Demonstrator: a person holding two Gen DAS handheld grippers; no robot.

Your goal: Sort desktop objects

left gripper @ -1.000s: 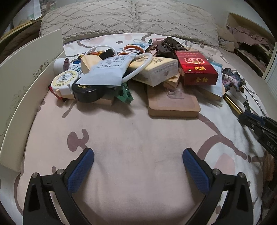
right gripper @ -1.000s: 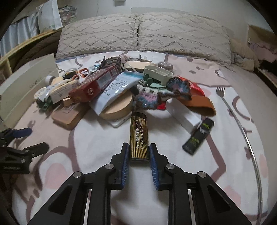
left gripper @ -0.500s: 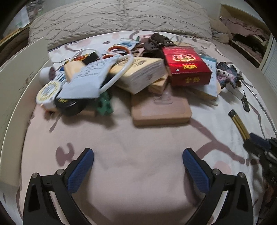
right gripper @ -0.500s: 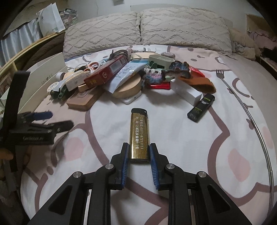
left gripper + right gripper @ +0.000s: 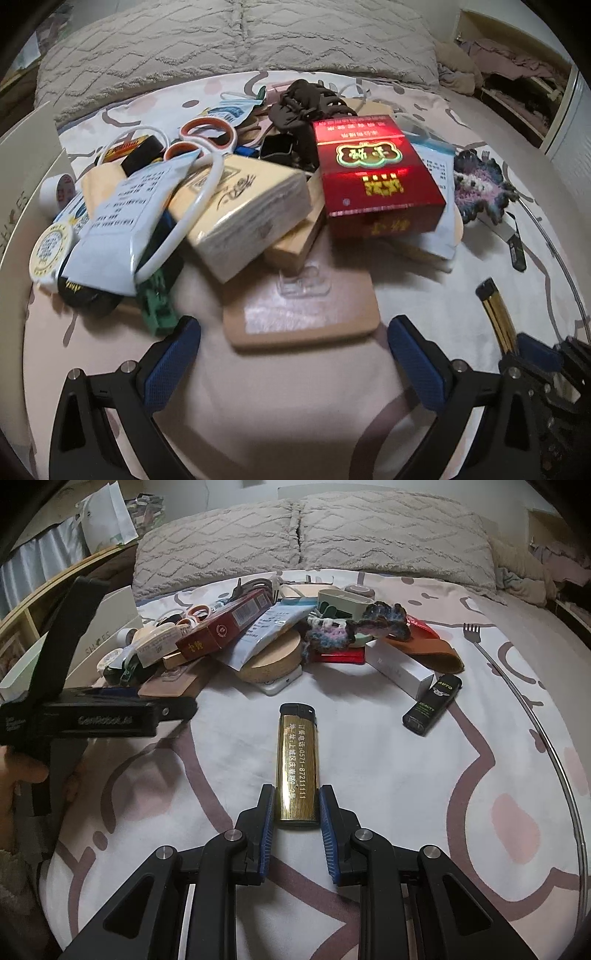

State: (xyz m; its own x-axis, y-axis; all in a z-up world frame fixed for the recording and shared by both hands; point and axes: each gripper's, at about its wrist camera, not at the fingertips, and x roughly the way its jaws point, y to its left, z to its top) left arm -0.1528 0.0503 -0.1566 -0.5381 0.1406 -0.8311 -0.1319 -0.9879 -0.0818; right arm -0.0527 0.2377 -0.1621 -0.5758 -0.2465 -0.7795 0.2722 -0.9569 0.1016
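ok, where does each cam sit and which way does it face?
Left wrist: on the left hand-held gripper, angled down at the bedsheet and the clutter pile, red box on top; its open blue fingers show.
Right wrist: on the right hand-held gripper, angled down the bed toward the pillows; its fingers are shut on a gold lighter; a hand shows at the left edge.
Shared: the red box, the gold lighter, and each view catches the other gripper.

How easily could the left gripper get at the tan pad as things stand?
Probably easily: the left gripper is open and empty, the tan pad lies just ahead, its near edge bare; only its far end sits under the pile.
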